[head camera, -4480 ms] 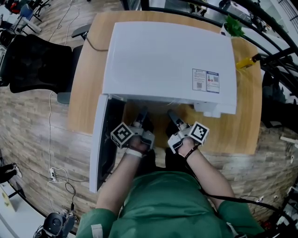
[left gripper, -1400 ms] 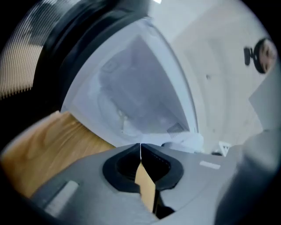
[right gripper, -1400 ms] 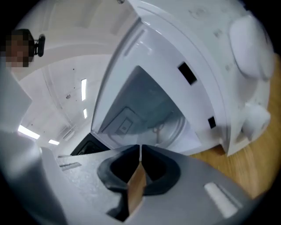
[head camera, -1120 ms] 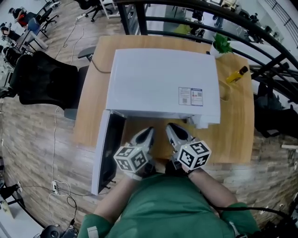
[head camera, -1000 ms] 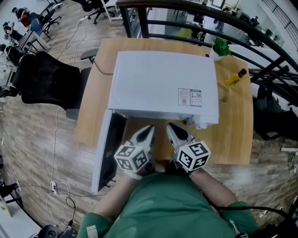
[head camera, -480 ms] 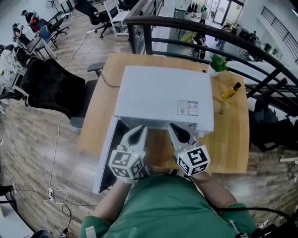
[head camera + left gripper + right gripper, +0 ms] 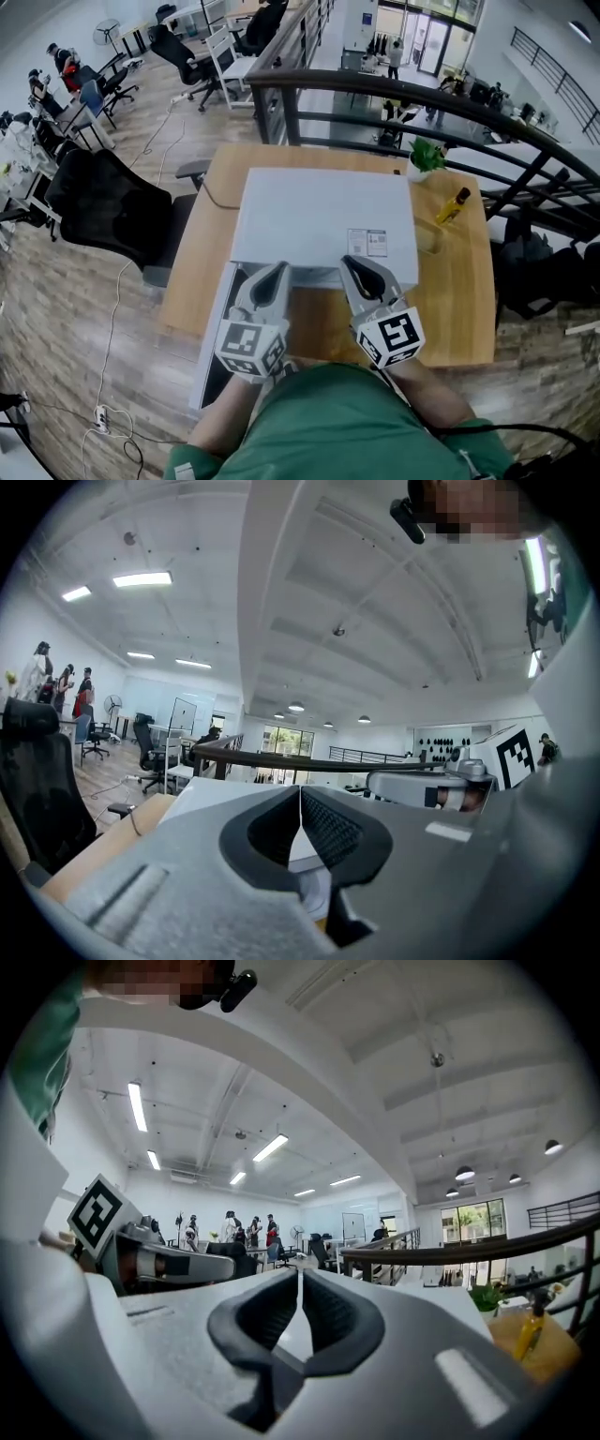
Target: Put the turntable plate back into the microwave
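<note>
The white microwave (image 7: 319,220) stands on a wooden table (image 7: 459,300) with its door (image 7: 217,323) swung open to the left. No turntable plate shows in any view. In the head view my left gripper (image 7: 277,270) and right gripper (image 7: 351,263) are held side by side above the microwave's front edge, both pointing level. Each is shut, pads together, with nothing between them. The left gripper (image 7: 300,797) looks over the microwave's top (image 7: 211,794). Beyond the right gripper (image 7: 300,1279) lies the office.
A black office chair (image 7: 103,206) stands left of the table. A dark railing (image 7: 422,94) curves behind it. A small green plant (image 7: 427,155), a yellow bottle (image 7: 453,206) and a cable (image 7: 211,197) lie on the table's far side. People stand far off (image 7: 230,1232).
Both grippers have risen together from in front of the microwave's opening to above its top, rolling a little. The head view has tilted up, showing more of the room. Both stay shut.
</note>
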### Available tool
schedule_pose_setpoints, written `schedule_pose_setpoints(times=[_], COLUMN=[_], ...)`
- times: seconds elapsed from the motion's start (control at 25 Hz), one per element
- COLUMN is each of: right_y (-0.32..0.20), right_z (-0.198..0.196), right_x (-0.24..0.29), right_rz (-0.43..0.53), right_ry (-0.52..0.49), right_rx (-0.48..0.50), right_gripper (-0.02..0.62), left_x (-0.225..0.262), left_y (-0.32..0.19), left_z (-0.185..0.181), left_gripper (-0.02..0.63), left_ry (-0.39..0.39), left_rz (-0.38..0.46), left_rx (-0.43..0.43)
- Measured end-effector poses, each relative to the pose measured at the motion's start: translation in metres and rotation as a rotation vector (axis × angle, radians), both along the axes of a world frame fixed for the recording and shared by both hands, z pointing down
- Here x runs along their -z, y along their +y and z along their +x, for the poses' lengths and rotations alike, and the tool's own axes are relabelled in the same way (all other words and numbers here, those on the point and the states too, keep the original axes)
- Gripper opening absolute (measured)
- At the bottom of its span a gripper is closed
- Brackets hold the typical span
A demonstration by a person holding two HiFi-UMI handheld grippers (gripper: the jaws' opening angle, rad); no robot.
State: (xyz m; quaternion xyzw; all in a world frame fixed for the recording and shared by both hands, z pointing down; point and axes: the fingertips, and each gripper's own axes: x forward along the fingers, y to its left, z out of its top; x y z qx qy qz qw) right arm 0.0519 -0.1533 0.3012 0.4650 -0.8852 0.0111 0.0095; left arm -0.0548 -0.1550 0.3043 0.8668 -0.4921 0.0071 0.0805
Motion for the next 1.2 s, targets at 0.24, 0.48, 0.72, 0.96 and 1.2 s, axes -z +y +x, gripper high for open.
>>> schedule_pose_setpoints(times=[0.24, 0.48, 0.72, 0.96, 1.2], right_y=[0.004, 0.004, 0.006, 0.004, 0.002], right_z=[0.007, 0.010, 0.016, 0.017, 0.016], right_x=[0.011, 0.015, 0.014, 0.008, 0.009], right_rz=[0.026, 0.050, 0.046, 0.029, 0.024], right_ry=[-0.007, 0.000, -0.009, -0.013, -0.014], right_rx=[-0.012, -0.017, -0.025, -0.023, -0.022], right_gripper=[0.018, 0.018, 0.018, 0.018, 0.009], left_x=[0.010, 0.012, 0.011, 0.002, 0.005], left_y=[0.004, 0.002, 0.003, 0.002, -0.001], left_z=[0.009, 0.013, 0.011, 0.011, 0.012], left_gripper=[0.012, 0.013, 0.012, 0.012, 0.012], left_ry=[-0.037, -0.048, -0.055, -0.060, -0.040], left_rz=[0.051, 0.060, 0.067, 0.043, 0.023], left_rx=[-0.031, -0.038, -0.025, -0.022, -0.029])
